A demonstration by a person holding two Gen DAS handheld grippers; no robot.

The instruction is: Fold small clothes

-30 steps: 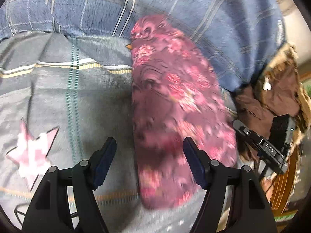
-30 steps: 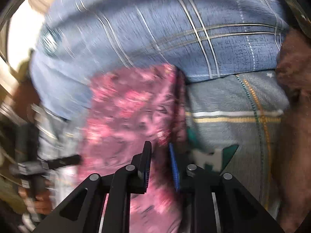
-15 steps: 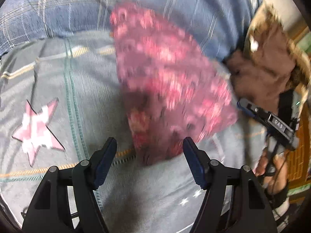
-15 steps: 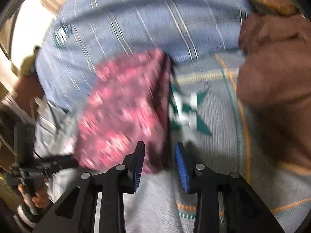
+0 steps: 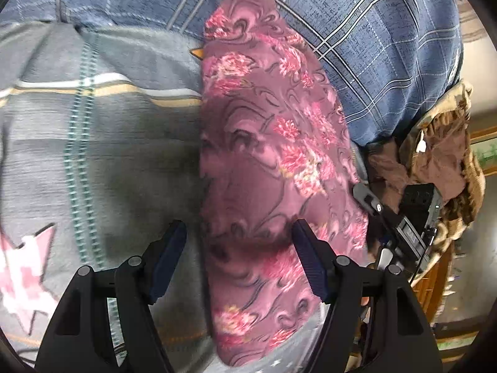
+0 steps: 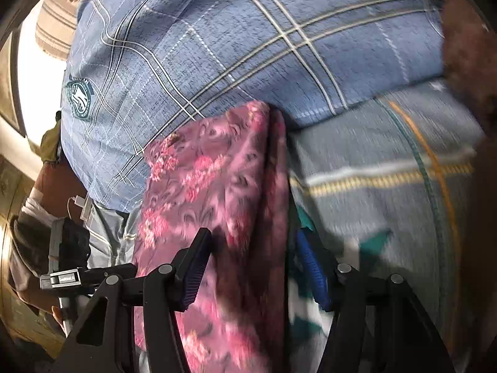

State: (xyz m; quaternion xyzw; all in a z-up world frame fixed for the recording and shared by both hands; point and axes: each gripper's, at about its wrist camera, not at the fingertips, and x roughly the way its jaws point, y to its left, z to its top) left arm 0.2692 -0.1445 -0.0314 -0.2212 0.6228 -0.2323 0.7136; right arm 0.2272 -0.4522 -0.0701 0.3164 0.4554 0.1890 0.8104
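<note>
We see a folded garment of purple cloth with pink flowers (image 5: 267,161) lying on a grey striped bedspread (image 5: 108,143). It forms one long, narrow strip. Its long axis runs straight away from both grippers, its far end touching a blue plaid pillow (image 5: 357,31).

The left gripper (image 5: 239,258) hovers over the near part of the strip, jaws wide apart and pressing on nothing. The strip's left edge lies just inside its left finger, and its right finger stands over the cloth.

From the right wrist view, the right gripper (image 6: 251,273) straddles the strip's stacked right edge. Its jaws have just been opening, and the cloth lies loose between them, so it holds nothing.

We judge that a lengthwise fold is finished and the garment has just been let go. The next move probably calls for halving the strip across its length. That means pinching the near end at both corners, lifting it, and carrying it toward the pillow end. The layers look slippery, so both pinches should catch every layer.

A heap of brown clothes (image 5: 435,161) lies beyond the left gripper's right side.
</note>
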